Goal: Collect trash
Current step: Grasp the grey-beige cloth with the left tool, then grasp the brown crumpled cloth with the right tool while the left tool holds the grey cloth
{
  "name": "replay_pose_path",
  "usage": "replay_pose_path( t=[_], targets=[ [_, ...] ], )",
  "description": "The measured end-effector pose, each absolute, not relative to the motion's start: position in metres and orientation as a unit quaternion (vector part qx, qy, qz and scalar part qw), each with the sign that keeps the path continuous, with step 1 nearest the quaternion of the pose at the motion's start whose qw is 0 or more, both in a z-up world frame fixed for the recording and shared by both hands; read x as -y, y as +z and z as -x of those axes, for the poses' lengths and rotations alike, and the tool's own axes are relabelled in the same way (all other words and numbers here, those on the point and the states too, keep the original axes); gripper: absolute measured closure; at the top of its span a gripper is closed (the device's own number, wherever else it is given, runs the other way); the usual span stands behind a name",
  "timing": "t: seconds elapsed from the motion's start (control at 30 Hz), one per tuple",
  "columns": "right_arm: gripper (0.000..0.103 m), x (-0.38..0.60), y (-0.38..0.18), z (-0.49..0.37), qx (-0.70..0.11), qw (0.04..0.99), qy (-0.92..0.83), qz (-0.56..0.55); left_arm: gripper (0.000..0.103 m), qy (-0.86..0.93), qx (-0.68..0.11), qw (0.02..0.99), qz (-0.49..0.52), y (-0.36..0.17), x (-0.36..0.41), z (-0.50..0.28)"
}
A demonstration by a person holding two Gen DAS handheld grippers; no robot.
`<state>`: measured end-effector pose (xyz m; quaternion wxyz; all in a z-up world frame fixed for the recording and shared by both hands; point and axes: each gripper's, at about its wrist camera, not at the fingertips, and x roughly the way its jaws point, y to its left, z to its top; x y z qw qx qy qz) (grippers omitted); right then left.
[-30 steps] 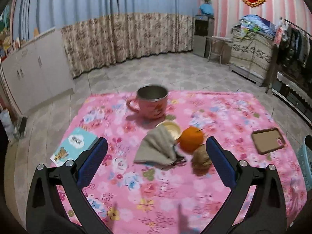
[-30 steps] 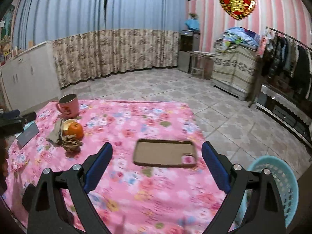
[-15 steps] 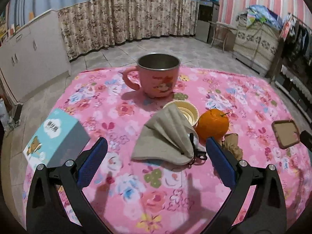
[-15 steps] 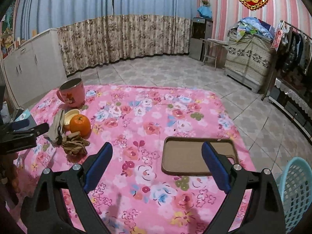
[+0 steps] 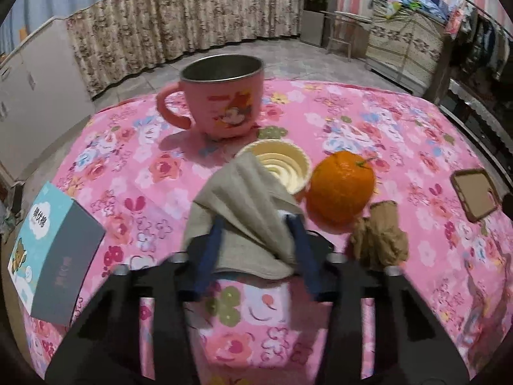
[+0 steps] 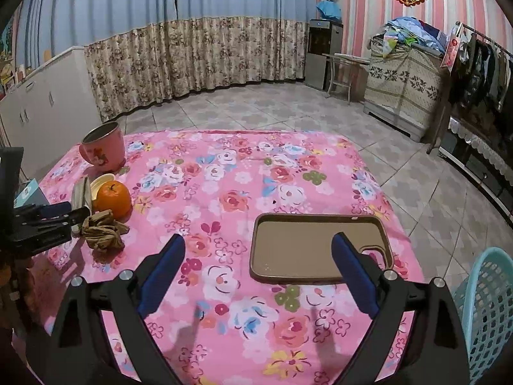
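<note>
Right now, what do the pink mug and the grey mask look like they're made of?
Pink mug: seemingly smooth plastic outside, dull grey metal liner, probably steel, visible at the rim. Grey mask: soft matte fabric, judging by its pleats and limp folds.

On the worktop (image 5: 384, 122), the cup (image 5: 221, 99) stands at the far side. In front of it lies the small dish (image 5: 282, 166), with the orange (image 5: 340, 189) just to its right. The folded cloth (image 5: 243, 215) covers the dish's near edge. The crumpled paper (image 5: 378, 240) lies before the orange. The box (image 5: 51, 256) lies far left, the phone case (image 6: 317, 247) far right, and the basket (image 6: 487, 314) stands beside the worktop's right edge.
</note>
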<state>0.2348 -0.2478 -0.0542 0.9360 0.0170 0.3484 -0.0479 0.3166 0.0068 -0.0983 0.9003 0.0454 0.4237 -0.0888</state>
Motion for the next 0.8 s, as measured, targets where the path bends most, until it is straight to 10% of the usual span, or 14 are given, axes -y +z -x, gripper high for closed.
replay_pose_path(
  t=[0.27,0.8],
  targets=[
    [0.012,0.231,-0.06,-0.233,-0.353,0.935,-0.035,0.0,0.099,-0.094,-0.421,0.901,-0.043,-0.091,-0.015,-0.308],
    [0.012,0.175,-0.062,-0.24,-0.361,0.933,0.001,0.0,0.099,-0.05,-0.384,0.922,-0.016,-0.048,-0.07,-0.266]
  ],
)
